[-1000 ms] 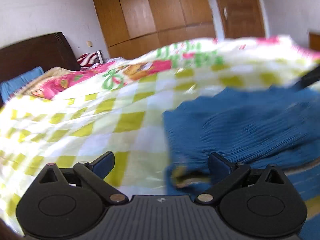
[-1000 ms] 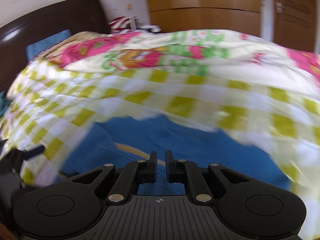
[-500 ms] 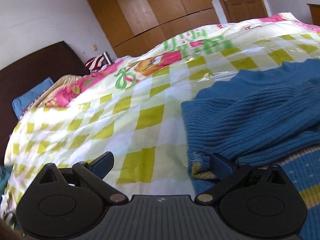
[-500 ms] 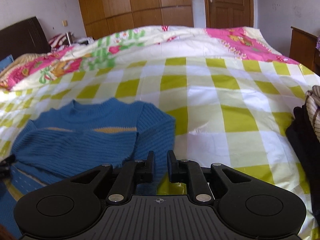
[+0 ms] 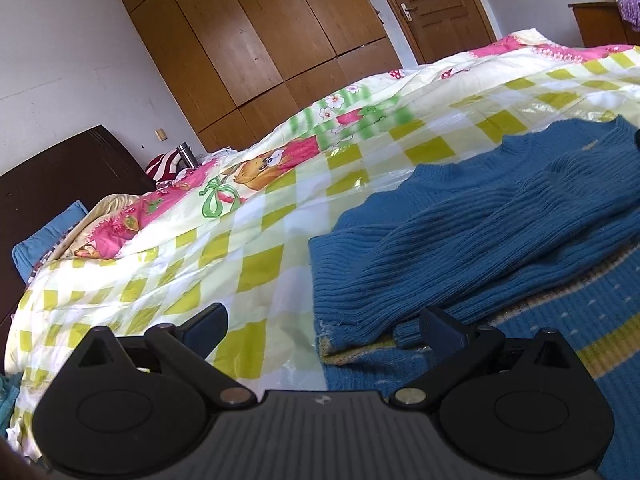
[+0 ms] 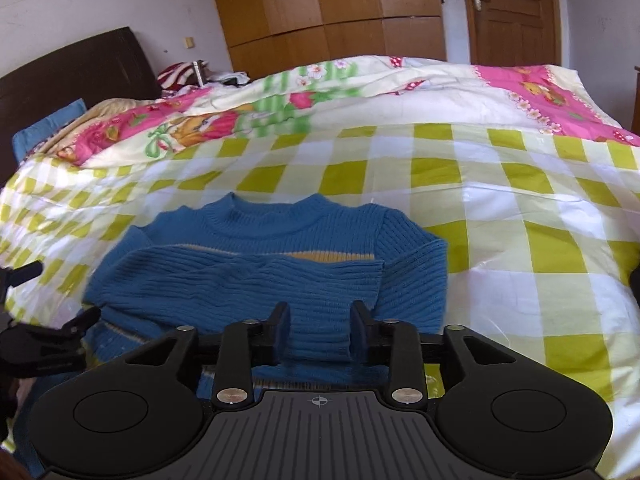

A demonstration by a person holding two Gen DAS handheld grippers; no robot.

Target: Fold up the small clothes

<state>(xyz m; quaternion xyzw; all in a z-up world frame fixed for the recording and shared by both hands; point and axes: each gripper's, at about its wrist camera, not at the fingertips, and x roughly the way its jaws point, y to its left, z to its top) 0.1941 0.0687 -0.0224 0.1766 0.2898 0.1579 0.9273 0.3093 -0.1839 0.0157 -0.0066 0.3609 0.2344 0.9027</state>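
A small blue ribbed sweater (image 6: 276, 256) with yellow stripes lies flat on the checked bedspread (image 6: 500, 208), both sleeves folded across its chest. It also shows in the left wrist view (image 5: 480, 240). My right gripper (image 6: 320, 322) is open, its fingers either side of the folded sleeve cuff, low over the sweater's front. My left gripper (image 5: 324, 326) is wide open and empty at the sweater's left edge, near the hem corner. The left gripper also shows in the right wrist view (image 6: 52, 300) at far left.
A pink and green floral quilt (image 6: 280, 112) is bunched at the bed's far side. A dark headboard (image 6: 72, 72) and blue pillow (image 6: 44, 132) are at the left. Wooden wardrobes (image 6: 320, 16) and a door (image 6: 512, 12) stand behind the bed.
My right gripper was shut and has opened; the sleeve it carried now lies across the sweater's chest. The left gripper stays wide open at the sweater's left edge.
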